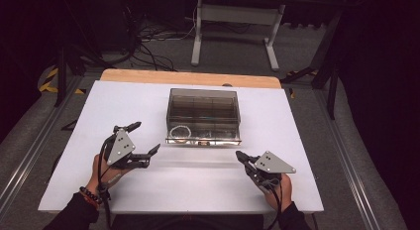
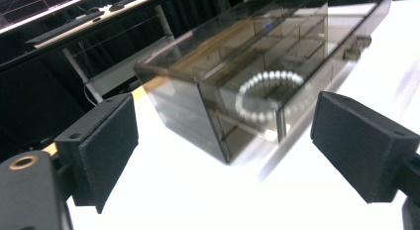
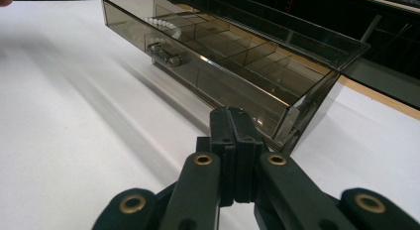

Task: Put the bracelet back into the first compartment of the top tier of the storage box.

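Glossy smoked clear-plastic drawer box (image 1: 203,111) on a smooth matt white table (image 1: 99,121).

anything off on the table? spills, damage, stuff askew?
Nothing spilled or broken. The smoked box's drawer stands part open, a bead bracelet in its front left compartment. Left gripper open, right gripper shut, both empty.

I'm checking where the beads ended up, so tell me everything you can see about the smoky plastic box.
The box is see-through, smoke-tinted plastic, low and rectangular, standing flat at the middle of the white table. Its shallow drawer is pulled partly out toward the person, split by dividers into compartments, with a small handle on the front. A white bead bracelet lies in the drawer's front left compartment. Neither tool touches the box.
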